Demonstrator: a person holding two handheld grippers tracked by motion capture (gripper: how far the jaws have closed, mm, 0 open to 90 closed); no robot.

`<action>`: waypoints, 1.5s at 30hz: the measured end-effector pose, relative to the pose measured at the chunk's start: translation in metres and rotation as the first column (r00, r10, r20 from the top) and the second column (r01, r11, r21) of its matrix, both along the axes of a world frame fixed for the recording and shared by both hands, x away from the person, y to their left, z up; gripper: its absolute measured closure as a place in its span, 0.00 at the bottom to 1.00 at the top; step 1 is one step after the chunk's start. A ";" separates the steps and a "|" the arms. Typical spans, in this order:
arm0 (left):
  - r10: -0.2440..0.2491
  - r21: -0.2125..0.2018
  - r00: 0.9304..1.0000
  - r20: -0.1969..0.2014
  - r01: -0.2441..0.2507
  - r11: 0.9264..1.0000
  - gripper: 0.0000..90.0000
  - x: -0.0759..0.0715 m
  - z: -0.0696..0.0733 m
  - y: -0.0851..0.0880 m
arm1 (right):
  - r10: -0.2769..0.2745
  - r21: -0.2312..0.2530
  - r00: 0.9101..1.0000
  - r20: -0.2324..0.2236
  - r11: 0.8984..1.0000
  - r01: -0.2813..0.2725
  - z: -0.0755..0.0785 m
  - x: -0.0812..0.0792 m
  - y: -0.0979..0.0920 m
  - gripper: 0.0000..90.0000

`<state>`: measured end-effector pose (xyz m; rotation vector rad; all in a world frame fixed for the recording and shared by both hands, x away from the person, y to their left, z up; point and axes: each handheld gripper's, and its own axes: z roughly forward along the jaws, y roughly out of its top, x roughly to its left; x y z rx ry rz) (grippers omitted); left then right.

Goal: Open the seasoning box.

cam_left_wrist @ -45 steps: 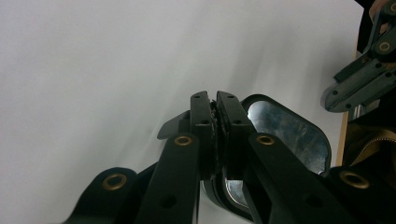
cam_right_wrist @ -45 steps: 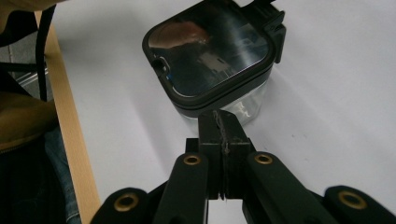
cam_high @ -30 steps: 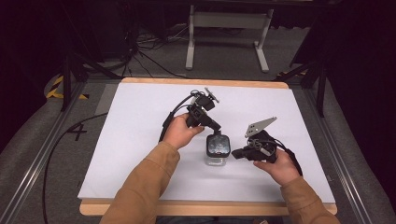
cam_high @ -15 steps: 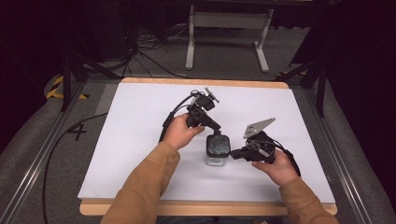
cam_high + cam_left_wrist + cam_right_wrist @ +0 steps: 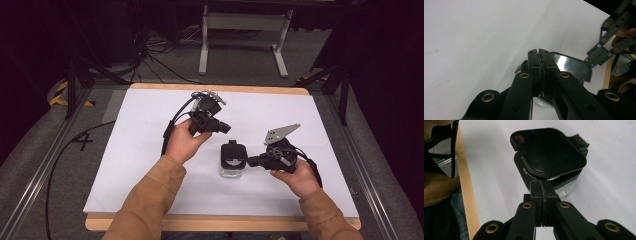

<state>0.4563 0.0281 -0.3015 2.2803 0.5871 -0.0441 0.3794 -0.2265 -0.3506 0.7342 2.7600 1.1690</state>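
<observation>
Two grippers at work over white table (image 5: 150, 165). Left gripper (image 5: 223, 127) raised in left hand (image 5: 183, 143), up and left of box (image 5: 233, 159); jaws pressed together on nothing, tips aimed down toward box, apart from it. Right gripper (image 5: 250, 161) low in right hand (image 5: 296, 176), just right of box; jaws pressed together, tips at box's right edge, touching or nearly so — cannot tell which.

Box: small clear container with black lid (image 5: 234, 152), sitting a little right of table's middle, toward near edge, between both grippers.

From left gripper view: closed jaws of left gripper (image 5: 539, 53) in front of glossy lid (image 5: 574, 67); right gripper (image 5: 599, 56) at upper right, its tips close to lid's far corner.

From right gripper view: closed tips of right gripper (image 5: 541, 185) meeting box (image 5: 564, 186) just under lid's (image 5: 551, 150) rim; lid seated askew, one corner overhanging dark rim beneath; clear wall under it; wooden table edge (image 5: 466, 187) and tan sleeve (image 5: 439, 187) at left.

From high view: grey plate (image 5: 281, 133) atop right gripper, cables trailing from both.
</observation>
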 end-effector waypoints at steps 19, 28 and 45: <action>-0.036 -0.024 0.998 0.057 0.037 0.999 0.99 -0.075 0.010 0.026 | -0.024 0.095 0.996 0.081 0.995 0.016 0.017 0.008 0.004 1.00; -0.046 -0.052 0.998 0.051 0.049 0.997 0.99 -0.083 -0.020 0.025 | -0.054 0.118 0.993 0.107 0.992 0.041 0.019 0.014 0.005 1.00; 0.029 -0.151 0.998 0.048 -0.021 0.988 1.00 -0.075 -0.070 0.007 | -0.093 0.169 0.987 0.132 0.983 0.070 0.019 0.026 0.010 1.00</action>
